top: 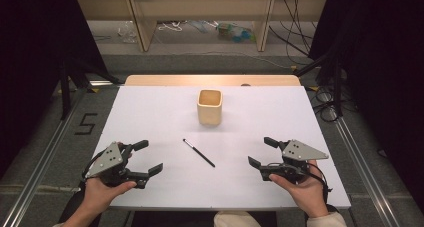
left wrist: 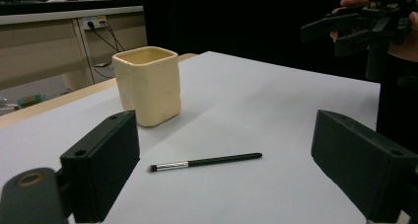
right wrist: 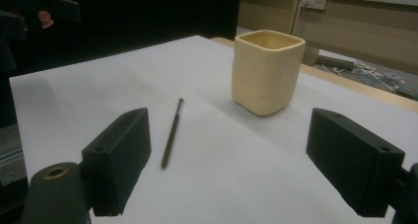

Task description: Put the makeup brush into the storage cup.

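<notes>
brush: makeup brush (top: 199, 153) lies diagonal on the surface (top: 150, 112), midway between both claws
left claw: (top: 148, 158) spread, empty
right claw: (top: 262, 152) spread, empty

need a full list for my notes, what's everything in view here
cup: one, cream, squarish, upright at the middle of the far half of the table
brush: one, black handle with silver ferrule, lying flat in front of the cup, touching nothing else
table: one, white top with a wooden strip along the far edge
left gripper: one, black, open, empty, near left corner
right gripper: one, black, open, empty, near right corner
</notes>
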